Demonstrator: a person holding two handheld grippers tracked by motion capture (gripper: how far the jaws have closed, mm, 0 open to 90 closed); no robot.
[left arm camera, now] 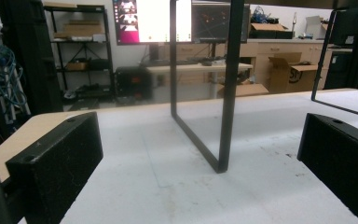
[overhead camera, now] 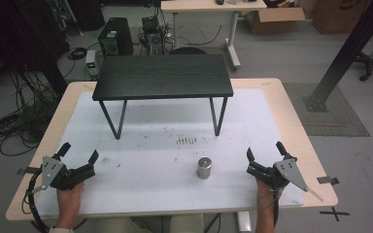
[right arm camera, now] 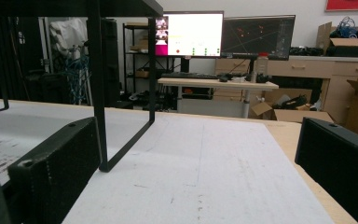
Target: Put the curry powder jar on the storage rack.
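Black raised shelf (overhead camera: 163, 76) on white mat (overhead camera: 141, 179), monitors (right arm camera: 189, 34) behind.

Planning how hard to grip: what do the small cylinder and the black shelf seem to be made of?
Cylinder: likely metal, brushed silver; it shows a dull sheen and a lighter top. Shelf: the top looks like black-stained wood, matte with faint grain lines; the thin legs look like black-painted metal.

The small cylinder (overhead camera: 204, 167) is shiny silver metal. It stands on a white mat (overhead camera: 150, 165) flecked with dark specks, over a pale wood table (overhead camera: 291, 121). The raised shelf (overhead camera: 163, 76) is black, like the 2 grippers' jaws.
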